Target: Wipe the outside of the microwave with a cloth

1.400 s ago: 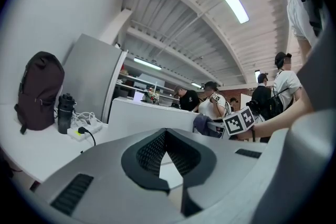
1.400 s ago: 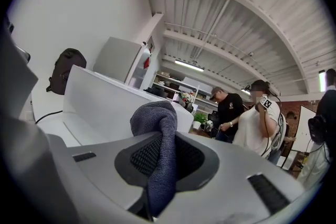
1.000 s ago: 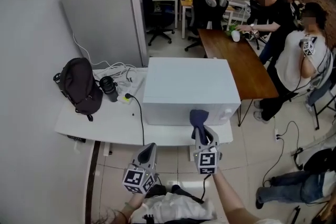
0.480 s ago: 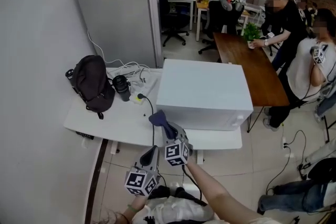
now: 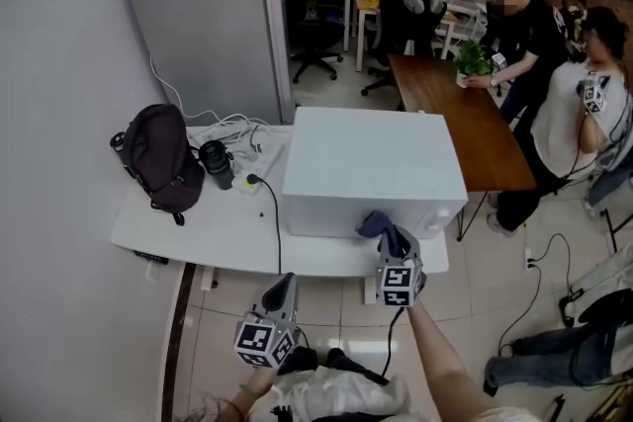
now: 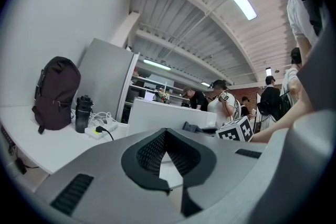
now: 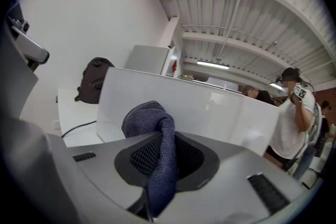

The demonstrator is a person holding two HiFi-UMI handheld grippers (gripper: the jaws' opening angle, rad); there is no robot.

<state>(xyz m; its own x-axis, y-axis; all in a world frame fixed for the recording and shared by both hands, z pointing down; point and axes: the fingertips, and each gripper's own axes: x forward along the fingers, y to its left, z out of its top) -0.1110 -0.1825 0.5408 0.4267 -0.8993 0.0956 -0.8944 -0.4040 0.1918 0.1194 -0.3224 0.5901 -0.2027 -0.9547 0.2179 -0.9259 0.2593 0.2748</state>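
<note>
White box-shaped microwave (image 5: 371,163) stands on the right end of the long white tabletop (image 5: 213,232), its near wall close to the front edge. From my head I see only its plain top and that glossy near wall. I can make out no door or buttons, and its far side is hidden.

My right gripper (image 5: 396,252) is clenched on a dark blue knitted cloth (image 5: 381,226). Along that gripper's own jaws, the cloth (image 7: 157,160) fills the gap between the black ribbed pads (image 7: 142,157) and bunches into a knot above them, so I cannot see where the pads meet. The bunch is up against the lower part of the microwave's near wall (image 7: 210,110), towards its right corner. I cannot tell whether it actually touches.

My left gripper (image 5: 280,290) hangs low, off the front edge of the tabletop and well apart from the microwave. Its jaws are closed together with nothing between them (image 6: 167,162), and my arm behind it is cut off at the bottom.

A black backpack (image 5: 158,158) sits near the tabletop's left end, with a black cylindrical bottle (image 5: 216,163) just beside it. A black cable (image 5: 269,212) trails to the front edge.
</note>
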